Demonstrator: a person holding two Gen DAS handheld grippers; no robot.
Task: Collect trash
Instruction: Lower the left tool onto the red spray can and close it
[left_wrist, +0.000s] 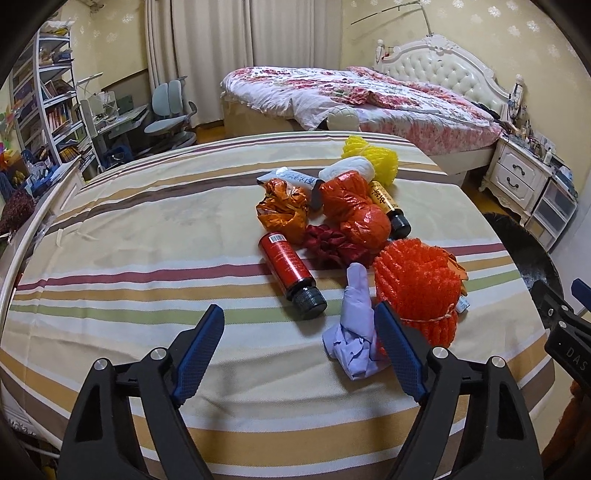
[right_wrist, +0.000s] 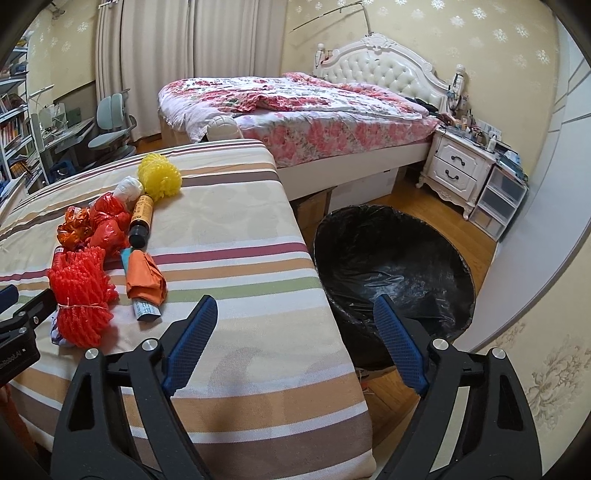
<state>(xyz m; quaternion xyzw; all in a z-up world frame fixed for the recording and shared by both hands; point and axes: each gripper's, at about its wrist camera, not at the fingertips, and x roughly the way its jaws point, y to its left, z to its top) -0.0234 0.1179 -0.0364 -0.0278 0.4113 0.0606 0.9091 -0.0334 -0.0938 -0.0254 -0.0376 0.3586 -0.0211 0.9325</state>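
Note:
Trash lies piled on a striped tablecloth (left_wrist: 147, 258): a red bottle (left_wrist: 288, 266) with a black cap, a crumpled purple glove (left_wrist: 354, 332), an orange foam net (left_wrist: 417, 284), crumpled orange bags (left_wrist: 354, 210), an amber bottle (left_wrist: 391, 206) and a yellow foam net (left_wrist: 373, 157). My left gripper (left_wrist: 299, 309) hangs open over the table just short of the red bottle's cap, its right finger beside the glove, nothing between its fingers. My right gripper (right_wrist: 295, 300) is open and empty over the table's right edge, next to a black-lined bin (right_wrist: 395, 258) on the floor.
An orange folded packet (right_wrist: 144, 275) lies right of the foam net (right_wrist: 79, 295). Behind the table stand a bed (right_wrist: 295, 110) with a floral cover, a white nightstand (right_wrist: 458, 166) and plastic drawers (right_wrist: 498, 199). A desk, chair and bookshelf (left_wrist: 55, 103) fill the far left.

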